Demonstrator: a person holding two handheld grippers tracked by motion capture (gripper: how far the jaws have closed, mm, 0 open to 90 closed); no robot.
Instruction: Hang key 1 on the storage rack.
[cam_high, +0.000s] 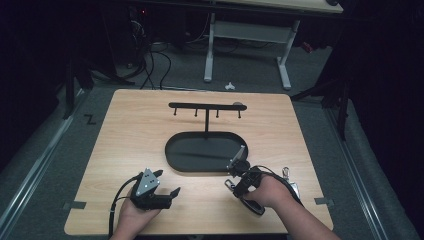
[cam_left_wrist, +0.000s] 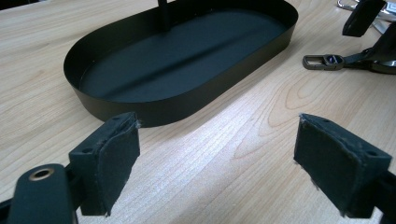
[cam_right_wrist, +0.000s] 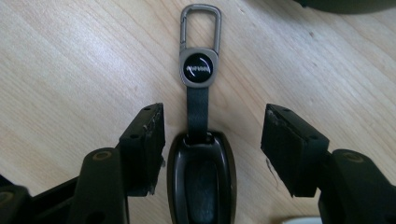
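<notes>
We see a light wooden tabletop (cam_high: 140, 120) carrying a black oval metal tray (cam_high: 200, 160) near its middle, with a thin post rising from the tray to a black crossbar with four small hooks (cam_high: 206, 106). The tray bed is bare and dark, and in the left gripper view its low wall (cam_left_wrist: 187, 105) curves just beyond the jaws.

Our left gripper (cam_high: 167, 184) rests low on the near left of the tabletop, apart from the tray; its jaws stand wide apart with nothing but wood grain between the pads (cam_left_wrist: 116, 154).

Our right gripper (cam_high: 234, 176) sits at the tray's near right corner. Its jaws are spread wide, and no pad (cam_right_wrist: 149, 140) presses on anything. Between them on the wood lies a glossy black car key fob (cam_right_wrist: 201, 182), untouched on either side. From its top a short black strap (cam_right_wrist: 198, 109) leads to a grey metal tag with a round black emblem (cam_right_wrist: 199, 68), which bears a small white mark too fine for us to read, and then to a grey metal carabiner clip (cam_right_wrist: 201, 25). The clip points towards the tray's edge but lies clear of it.

A second silvery clip (cam_high: 286, 173) lies on the wood just right of that hand.
</notes>
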